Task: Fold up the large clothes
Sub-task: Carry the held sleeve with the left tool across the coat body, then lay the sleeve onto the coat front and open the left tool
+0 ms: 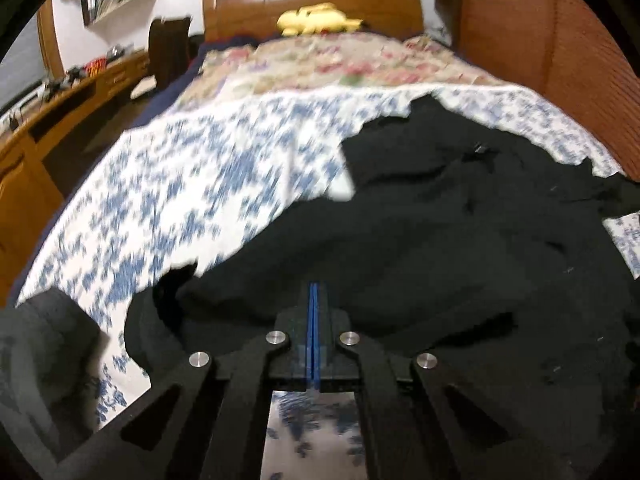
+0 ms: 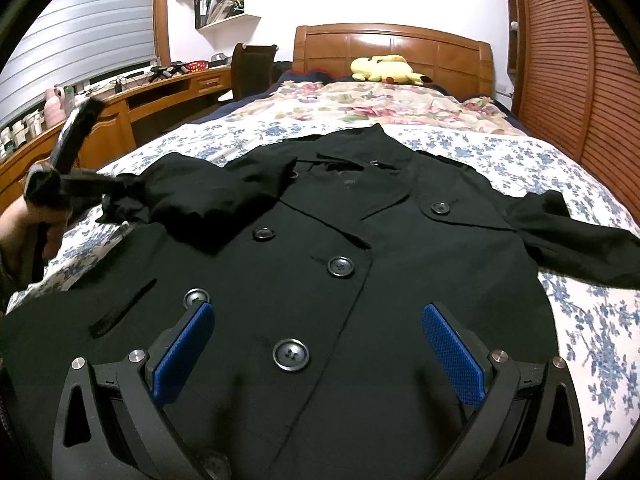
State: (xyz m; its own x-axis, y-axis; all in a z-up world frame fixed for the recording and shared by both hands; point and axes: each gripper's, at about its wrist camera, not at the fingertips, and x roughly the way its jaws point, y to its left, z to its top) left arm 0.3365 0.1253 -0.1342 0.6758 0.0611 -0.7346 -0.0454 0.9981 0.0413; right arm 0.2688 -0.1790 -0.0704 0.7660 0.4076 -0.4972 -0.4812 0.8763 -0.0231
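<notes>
Left sleeve fold in hand; black double-breasted coat lies face up on the bed.

Left claw is clenched, blue pads pressed together; in the right wrist view it appears to pinch the bunched cuff of the left sleeve, lifted and drawn over the coat front. Whether cloth is truly between the pads cannot be told from the blurred left view. Right claw is released, jaws wide, hovering over the lower buttons, touching nothing. The other sleeve lies spread outward. Judgement: next, lay this sleeve flat across the chest, release, then fold the other sleeve likewise.
</notes>
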